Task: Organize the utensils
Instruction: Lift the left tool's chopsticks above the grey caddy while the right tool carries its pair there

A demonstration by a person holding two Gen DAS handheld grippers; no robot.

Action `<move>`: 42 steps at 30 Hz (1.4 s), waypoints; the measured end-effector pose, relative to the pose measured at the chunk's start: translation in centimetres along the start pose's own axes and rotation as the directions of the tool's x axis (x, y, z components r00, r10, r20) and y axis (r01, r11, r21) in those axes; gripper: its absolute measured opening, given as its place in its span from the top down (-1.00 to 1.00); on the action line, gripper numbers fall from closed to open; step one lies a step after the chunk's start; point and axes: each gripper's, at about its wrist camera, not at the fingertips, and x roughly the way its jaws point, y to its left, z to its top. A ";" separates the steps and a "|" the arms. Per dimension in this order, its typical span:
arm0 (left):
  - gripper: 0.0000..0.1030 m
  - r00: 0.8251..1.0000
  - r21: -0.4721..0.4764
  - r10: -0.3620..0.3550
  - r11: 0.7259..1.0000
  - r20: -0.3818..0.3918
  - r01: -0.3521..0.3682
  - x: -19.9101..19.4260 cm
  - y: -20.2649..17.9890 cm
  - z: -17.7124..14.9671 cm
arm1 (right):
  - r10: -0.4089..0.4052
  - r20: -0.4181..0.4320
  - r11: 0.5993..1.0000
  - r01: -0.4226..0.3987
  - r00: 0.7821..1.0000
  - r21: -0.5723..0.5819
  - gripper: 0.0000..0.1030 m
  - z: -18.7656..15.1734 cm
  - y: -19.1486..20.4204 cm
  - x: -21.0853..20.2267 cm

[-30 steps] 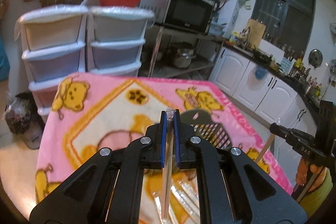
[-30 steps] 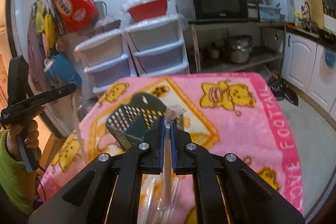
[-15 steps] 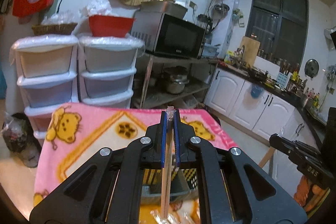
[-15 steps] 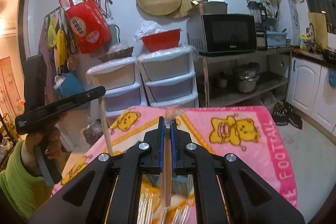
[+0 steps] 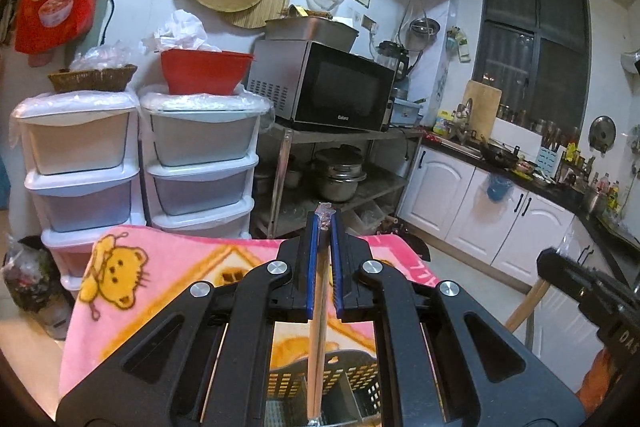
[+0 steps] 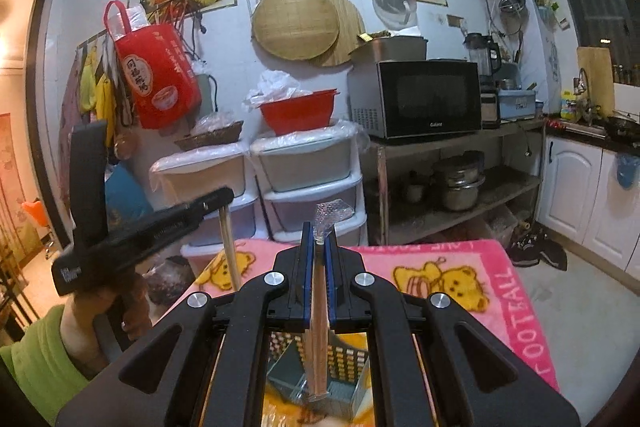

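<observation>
Both grippers were clenched on wrapped chopsticks, each pair held upright so its lower end could drop into the basket below. The left gripper [image 5: 323,223] pinched its chopsticks [image 5: 318,339] between the blue pads, the plastic wrapper's crimped top poking out just above the fingertips and the sticks hanging down toward the basket [image 5: 352,387], whose dark perforated wall showed right under the jaws. The right gripper [image 6: 319,231] gripped its own chopsticks [image 6: 318,327] the same way, wrapper tip above, lower end reaching into or just above the basket [image 6: 344,367]; whether it touched the inside could not be told. The basket sat on the table, which was covered with a pink bear blanket [image 6: 460,279]. In the right view the left gripper appeared off to the side with its stick pointing down, so the two pairs hung apart, probably to avoid tangling over the opening. Judging by this, the step in hand was lowering the chopsticks vertically into the basket, and a steady upright hold mattered because a tilted pair could catch on the rim.
</observation>
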 end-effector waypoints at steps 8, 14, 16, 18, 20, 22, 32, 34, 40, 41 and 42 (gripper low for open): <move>0.93 1.000 0.011 0.016 1.000 -0.024 -0.016 2.2 1.1 -2.1 | -0.056 -0.001 0.998 0.056 0.998 -0.005 0.89 -0.8 -0.7 2.8; 0.93 0.999 0.010 0.026 1.000 -0.045 -0.025 3.6 2.2 -4.0 | -0.087 -0.014 0.996 0.087 0.996 -0.002 0.89 -2.6 -1.4 5.0; 0.93 0.998 0.017 0.032 0.999 -0.050 -0.031 4.0 2.4 -4.5 | -0.096 -0.027 0.995 0.096 0.995 0.007 0.89 -3.3 -1.7 5.8; 0.93 0.998 0.019 0.029 0.999 -0.049 -0.028 4.3 2.4 -4.8 | -0.100 -0.039 0.995 0.101 0.994 0.019 0.89 -3.9 -1.9 6.4; 0.93 0.999 0.022 0.026 0.999 -0.044 -0.025 4.6 2.5 -5.2 | -0.107 -0.049 0.994 0.109 0.993 0.025 0.89 -4.7 -2.2 7.0; 0.93 0.999 0.028 0.031 0.999 -0.043 -0.030 4.8 2.6 -5.5 | -0.113 -0.061 0.993 0.115 0.992 0.027 0.89 -5.4 -2.3 7.5; 0.92 0.996 0.032 0.041 0.999 -0.077 -0.039 6.0 3.2 -7.3 | -0.157 -0.140 0.985 0.166 0.978 0.051 0.88 -8.2 -3.0 9.1; 0.92 0.996 0.034 0.043 0.999 -0.084 -0.040 6.0 3.3 -7.7 | -0.161 -0.147 0.984 0.171 0.976 0.056 0.88 -8.5 -3.1 9.3; 0.92 0.993 0.034 0.052 0.998 -0.105 -0.049 6.3 4.1 -8.4 | -0.182 -0.168 0.980 0.193 0.969 0.050 0.87 -9.4 -3.1 9.4; 0.92 0.992 0.034 0.054 0.998 -0.111 -0.050 6.3 4.2 -8.5 | -0.185 -0.173 0.979 0.196 0.967 0.050 0.84 -9.6 -3.1 9.3; 0.92 0.992 0.035 0.053 0.998 -0.113 -0.049 6.3 4.2 -8.6 | -0.186 -0.176 0.979 0.198 0.967 0.050 0.82 -9.7 -3.2 9.3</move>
